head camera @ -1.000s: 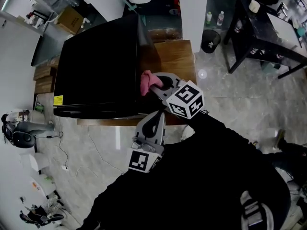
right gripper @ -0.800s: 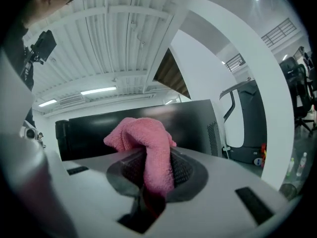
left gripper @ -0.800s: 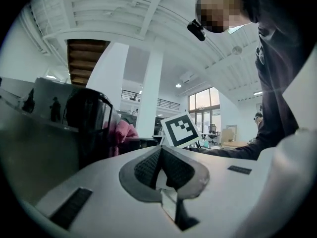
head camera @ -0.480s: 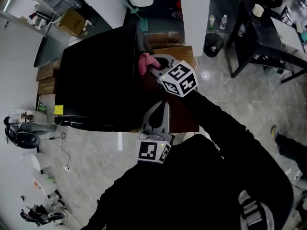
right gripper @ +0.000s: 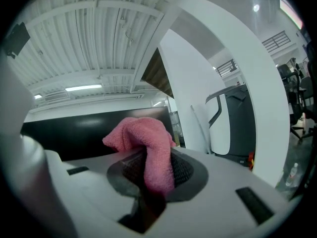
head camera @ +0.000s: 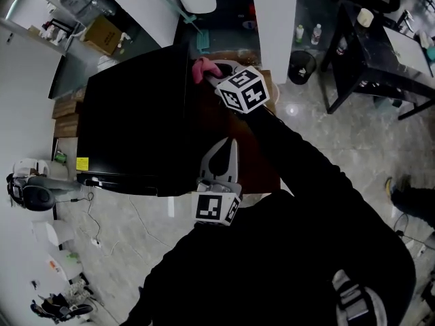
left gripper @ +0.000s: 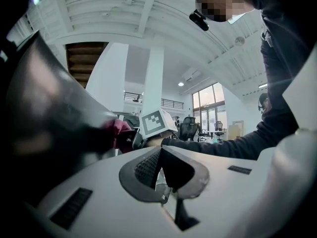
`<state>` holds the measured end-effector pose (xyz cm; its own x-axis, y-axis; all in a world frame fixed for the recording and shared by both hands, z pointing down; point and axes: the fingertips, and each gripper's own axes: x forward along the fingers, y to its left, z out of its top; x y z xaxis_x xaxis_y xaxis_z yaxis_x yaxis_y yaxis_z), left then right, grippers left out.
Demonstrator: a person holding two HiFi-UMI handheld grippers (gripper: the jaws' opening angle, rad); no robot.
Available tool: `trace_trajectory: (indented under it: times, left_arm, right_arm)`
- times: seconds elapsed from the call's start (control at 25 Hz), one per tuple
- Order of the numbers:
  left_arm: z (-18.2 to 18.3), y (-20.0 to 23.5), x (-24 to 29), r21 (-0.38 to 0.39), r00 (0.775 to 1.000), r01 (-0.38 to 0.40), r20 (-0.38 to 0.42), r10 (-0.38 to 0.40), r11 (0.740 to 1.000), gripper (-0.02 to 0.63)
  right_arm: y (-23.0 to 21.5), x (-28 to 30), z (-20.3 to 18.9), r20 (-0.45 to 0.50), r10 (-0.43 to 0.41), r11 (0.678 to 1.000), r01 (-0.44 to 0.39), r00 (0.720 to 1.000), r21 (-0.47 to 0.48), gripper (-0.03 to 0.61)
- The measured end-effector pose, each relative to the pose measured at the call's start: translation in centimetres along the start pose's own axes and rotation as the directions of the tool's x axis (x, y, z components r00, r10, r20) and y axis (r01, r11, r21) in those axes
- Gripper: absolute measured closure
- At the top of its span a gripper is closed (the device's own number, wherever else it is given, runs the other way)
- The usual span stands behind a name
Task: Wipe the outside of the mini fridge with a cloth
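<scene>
Clamps right claw on pink cloth at black fridge's far top corner, holds left claw closed and empty beside its right side, with yellow label at near-left corner too small to read.

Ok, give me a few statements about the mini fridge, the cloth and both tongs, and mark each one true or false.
1. The right tongs grip a pink cloth. True.
2. The left tongs grip the same cloth too. False: they are shut with nothing between them, well short of the cloth.
3. The mini fridge is white. False: it is black.
4. In the head view, the cloth is up at the mini fridge's far right corner. True.
</scene>
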<state>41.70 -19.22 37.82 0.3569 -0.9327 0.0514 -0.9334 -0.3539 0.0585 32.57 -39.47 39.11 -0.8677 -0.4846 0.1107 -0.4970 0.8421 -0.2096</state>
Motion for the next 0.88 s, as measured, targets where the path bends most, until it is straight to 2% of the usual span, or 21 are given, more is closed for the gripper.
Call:
trace_trajectory:
  times: [0.2,0.28,0.36,0.48,0.6,0.88]
  left_arm:
    - [1.4,-1.7,-0.1,0.022,0.997,0.068,0.035,-0.068,0.997,0.607]
    - [0.9,-2.6,-0.7,0.05,0.993,0.109,0.042,-0.111,0.993,0.607]
    - [-0.4,-3.8,-1.4,0.044,0.987,0.158,0.022,-0.159,0.986,0.607]
    - [-2.9,-5.3,-2.7,0.009,0.973,0.229,-0.039,-0.228,0.973,0.607]
    - [-5.6,-5.6,-4.2,-0.013,0.96,0.263,-0.097,-0.263,0.965,0.607]
    - [-11.6,-4.0,-8.5,-0.069,0.95,0.222,-0.207,-0.232,0.973,0.607]
  right_arm:
    - [-1.4,-4.3,1.3,0.066,-0.056,0.998,0.056,0.996,-0.001,0.502]
    - [-1.2,-6.8,0.5,0.077,-0.06,0.998,0.058,0.995,0.029,0.502]
    - [-0.4,-9.2,-1.2,0.067,-0.059,0.997,0.055,0.996,0.053,0.502]
    - [1.5,-12.4,-4.5,0.024,-0.058,0.996,0.056,0.998,0.065,0.502]
    - [4.0,-14.9,-8.8,-0.039,-0.039,0.996,0.042,0.998,0.08,0.5]
    - [10.4,-16.8,-20.3,-0.193,0.046,0.964,0.007,0.98,0.264,0.5]
